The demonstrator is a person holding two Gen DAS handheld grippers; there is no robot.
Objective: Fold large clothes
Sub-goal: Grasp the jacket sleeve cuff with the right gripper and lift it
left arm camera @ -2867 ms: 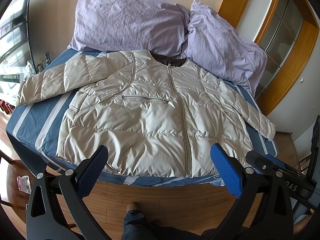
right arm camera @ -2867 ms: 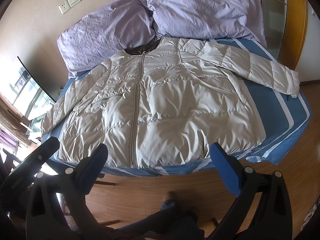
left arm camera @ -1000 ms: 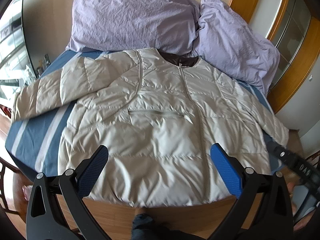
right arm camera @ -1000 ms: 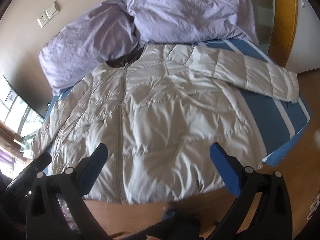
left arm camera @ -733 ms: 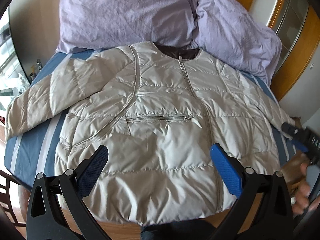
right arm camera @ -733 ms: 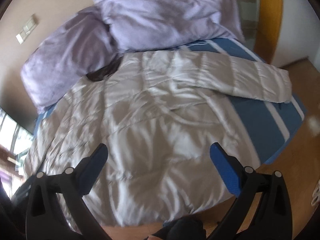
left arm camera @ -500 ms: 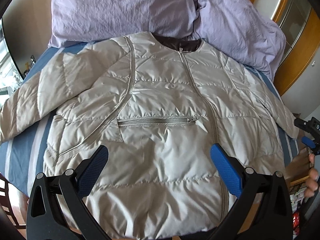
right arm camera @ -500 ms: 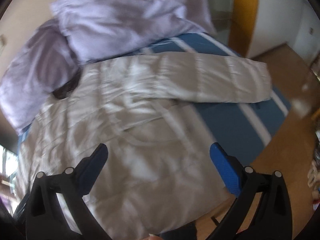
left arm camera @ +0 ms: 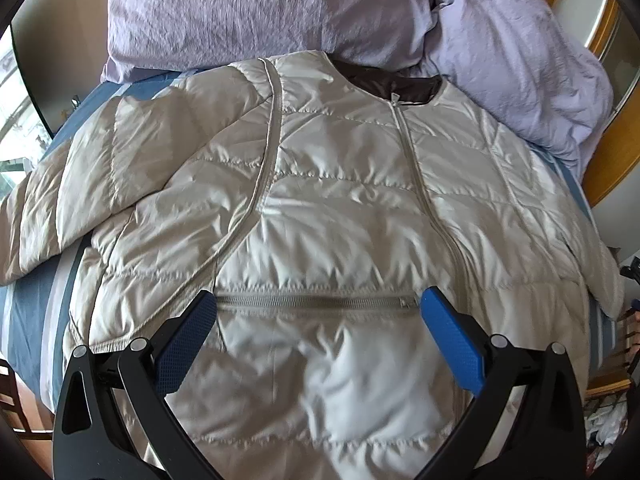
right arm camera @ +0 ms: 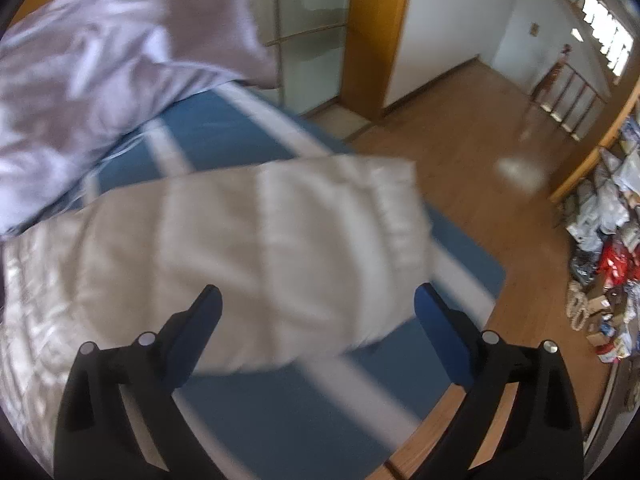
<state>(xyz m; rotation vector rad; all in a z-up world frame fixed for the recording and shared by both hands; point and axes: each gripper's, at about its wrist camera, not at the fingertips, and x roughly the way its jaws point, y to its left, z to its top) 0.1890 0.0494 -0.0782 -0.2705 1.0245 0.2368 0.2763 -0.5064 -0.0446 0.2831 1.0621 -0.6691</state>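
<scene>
A quilted jacket (left arm camera: 332,216) of glossy, pale beige fabric is shown spread front-up on a bed (left arm camera: 24,312) covered by a blue sheet with pale stripes. The padding is divided by stitched seams into puffy panels. A centre zip (left arm camera: 420,184) runs from the dark-lined collar (left arm camera: 392,84) at 12 o'clock toward the hem at 6 o'clock, and a horizontal pocket zip (left arm camera: 312,302) is seen lying across the chest. The sleeve at 9 o'clock (left arm camera: 80,196) is extended toward the bed edge. Two crumpled lilac pillows (left arm camera: 260,8) are set against the collar end.

The left gripper (left arm camera: 318,332) is held above the lower chest, pointing toward the collar; its blue textured pads (left arm camera: 452,344) are spread wide apart, with the pocket zip framed between them and nothing gripped.

In the right wrist view, which is blurred, the other sleeve (right arm camera: 256,256) is seen lying flat across the striped sheet, its cuff (right arm camera: 404,224) at 2 o'clock near the bed's corner. The right gripper (right arm camera: 316,320) is poised just above that sleeve near the cuff, its jaws likewise wide apart and empty. Wooden flooring (right arm camera: 460,136) is visible beyond the bed, and a cluttered shelf (right arm camera: 612,220) at 3 o'clock.
</scene>
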